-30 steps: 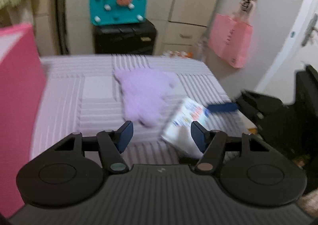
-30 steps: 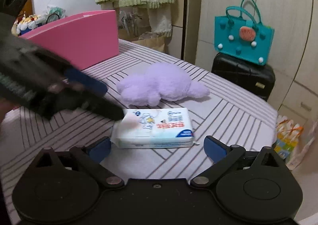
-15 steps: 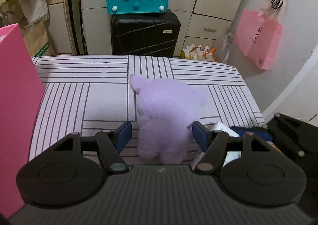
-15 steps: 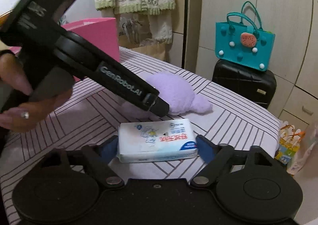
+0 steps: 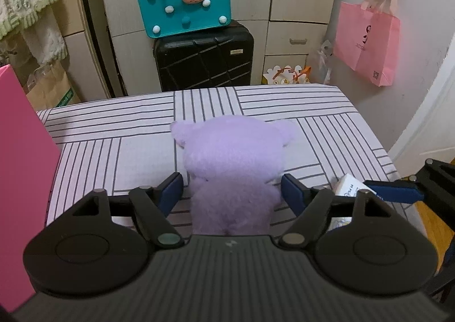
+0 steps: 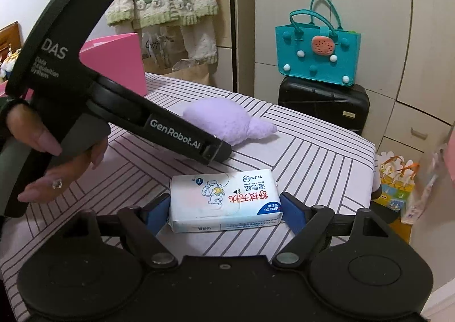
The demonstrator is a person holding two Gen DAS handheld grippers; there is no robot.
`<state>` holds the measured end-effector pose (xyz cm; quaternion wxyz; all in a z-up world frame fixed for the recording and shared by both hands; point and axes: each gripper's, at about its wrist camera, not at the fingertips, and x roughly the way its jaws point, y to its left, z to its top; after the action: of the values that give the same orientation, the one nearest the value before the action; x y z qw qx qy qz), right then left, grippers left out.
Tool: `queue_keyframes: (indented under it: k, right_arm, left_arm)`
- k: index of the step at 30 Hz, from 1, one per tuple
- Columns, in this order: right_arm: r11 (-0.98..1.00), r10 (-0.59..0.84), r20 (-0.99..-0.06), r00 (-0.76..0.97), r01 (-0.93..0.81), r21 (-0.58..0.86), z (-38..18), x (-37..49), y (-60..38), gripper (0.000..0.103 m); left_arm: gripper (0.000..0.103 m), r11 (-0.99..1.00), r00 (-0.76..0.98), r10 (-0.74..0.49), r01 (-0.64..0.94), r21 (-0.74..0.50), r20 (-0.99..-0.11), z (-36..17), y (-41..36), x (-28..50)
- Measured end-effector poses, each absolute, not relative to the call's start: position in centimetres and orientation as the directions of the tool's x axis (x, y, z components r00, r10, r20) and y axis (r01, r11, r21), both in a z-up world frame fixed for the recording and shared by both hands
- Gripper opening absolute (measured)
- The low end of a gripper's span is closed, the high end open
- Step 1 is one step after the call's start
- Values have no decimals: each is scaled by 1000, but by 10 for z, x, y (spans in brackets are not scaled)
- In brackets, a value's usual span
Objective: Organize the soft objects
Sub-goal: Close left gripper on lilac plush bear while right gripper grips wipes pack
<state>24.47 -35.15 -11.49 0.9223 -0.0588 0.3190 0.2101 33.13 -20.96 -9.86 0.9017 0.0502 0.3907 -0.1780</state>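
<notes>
The bed (image 5: 312,123), in a striped sheet, carries everything that matters. A pink box (image 5: 20,179) stands at its left edge, probably where the soft things belong, though that is only a guess.

The plush (image 5: 230,168) is lilac and lies mid-bed, its long axis running straight away from the left gripper (image 5: 231,194), with its near end already between the blue pads. Those jaws have just been opening; there is a clear gap at the left pad and a slight one at the right, so the left gripper is released around the plush, not grasping it.

The tissue pack (image 6: 224,199) lies flat nearer the bed's edge, to the right of the plush and well apart from it. Its long axis runs across the right gripper (image 6: 224,212), from pad to pad. These jaws have just been opening a little; both pads sit at the pack's short ends, seemingly touching, but no squeeze shows, so I cannot tell whether it is grasped.

Each hand is nearer its own item: left to plush, right to pack. The coming move looks like plain closing, with no reach needed.
</notes>
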Motion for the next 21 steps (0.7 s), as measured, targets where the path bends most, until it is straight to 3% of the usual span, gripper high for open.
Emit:
queue_keyframes:
  k: [3,5,6,10,21]
  right_arm:
    - [909,349,-614,708,-416,37,-117,246,-351,87]
    - [911,347,-614,708,-412,40,-119,248,-351,85]
    - [912,340,-614,712,-410,29,-119,248,-350,84]
    - [915,332,-614,716,-402,26,-118,246,-348,83]
    - [930,309,-621,720,-366,39,-115,236,-346,83]
  left_arm:
    - [78,931,632,-284,363,-49,-721,-99,-209,331]
    - [73,933,638,-288,355,-59,-715,-99,-207,330]
    - [60,933,645,-288,356,-56,-708,-99,-206,330]
    - [50,934,654,-296,352,-66,-696,-99,-200,330]
    - [49,924,651,-355,354,-146,-671,-92,-182,305]
